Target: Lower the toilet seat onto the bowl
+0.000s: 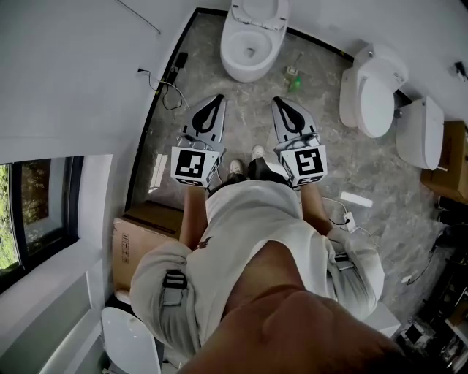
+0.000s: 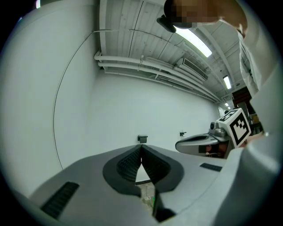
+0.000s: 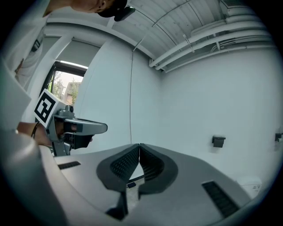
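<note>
A white toilet stands at the far wall, its bowl (image 1: 248, 47) uncovered. Its seat (image 1: 260, 10) looks raised at the back. My left gripper (image 1: 219, 98) and right gripper (image 1: 278, 101) are held side by side, level, pointing at the toilet from a short way off over the grey floor. Both are shut with nothing between the jaws. The left gripper view shows its shut jaw tips (image 2: 141, 146) against a bare white wall, with the right gripper (image 2: 205, 142) beside it. The right gripper view shows the same wall beyond its tips (image 3: 139, 145), and the left gripper (image 3: 77, 128). Neither gripper view shows the toilet.
Two more white toilets (image 1: 373, 91) (image 1: 423, 131) stand at the right with lids down. A green object (image 1: 294, 79) lies on the floor by the first toilet. Cables (image 1: 172, 91) run along the left wall. Behind me are a cardboard box (image 1: 142, 234) and a window (image 1: 36, 212).
</note>
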The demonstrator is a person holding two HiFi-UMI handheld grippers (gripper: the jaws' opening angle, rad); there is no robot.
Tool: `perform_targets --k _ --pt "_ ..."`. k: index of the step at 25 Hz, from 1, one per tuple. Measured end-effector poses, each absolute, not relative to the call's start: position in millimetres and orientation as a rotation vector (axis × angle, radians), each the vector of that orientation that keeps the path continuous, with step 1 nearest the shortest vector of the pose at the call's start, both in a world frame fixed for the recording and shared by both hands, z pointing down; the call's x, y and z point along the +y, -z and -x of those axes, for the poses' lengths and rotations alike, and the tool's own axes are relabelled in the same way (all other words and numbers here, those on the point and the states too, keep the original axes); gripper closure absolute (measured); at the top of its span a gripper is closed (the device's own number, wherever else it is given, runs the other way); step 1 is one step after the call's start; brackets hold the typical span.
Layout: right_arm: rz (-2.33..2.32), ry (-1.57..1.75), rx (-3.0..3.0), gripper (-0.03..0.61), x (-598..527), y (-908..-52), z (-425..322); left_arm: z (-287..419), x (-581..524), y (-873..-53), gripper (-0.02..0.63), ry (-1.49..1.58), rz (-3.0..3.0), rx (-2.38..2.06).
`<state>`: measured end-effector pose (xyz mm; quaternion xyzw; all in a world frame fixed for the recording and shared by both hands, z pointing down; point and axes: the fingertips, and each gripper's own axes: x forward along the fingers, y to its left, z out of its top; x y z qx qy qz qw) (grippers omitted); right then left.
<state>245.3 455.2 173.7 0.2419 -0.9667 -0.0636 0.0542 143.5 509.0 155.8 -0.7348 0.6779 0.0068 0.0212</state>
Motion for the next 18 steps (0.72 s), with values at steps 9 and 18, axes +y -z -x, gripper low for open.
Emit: perform_targets --k 9,18 --pt "-0.662 0.172 -2.951 0.558 382.9 -180.9 -214.4 -114.9 443.4 -162.7 0.592 0.02 2.239 2.173" --pt "-0.588 0.147 -2.991 0.558 303.0 -177.1 -196.3 -102.3 373.4 -159.8 0.592 0.081 2.179 2.24"
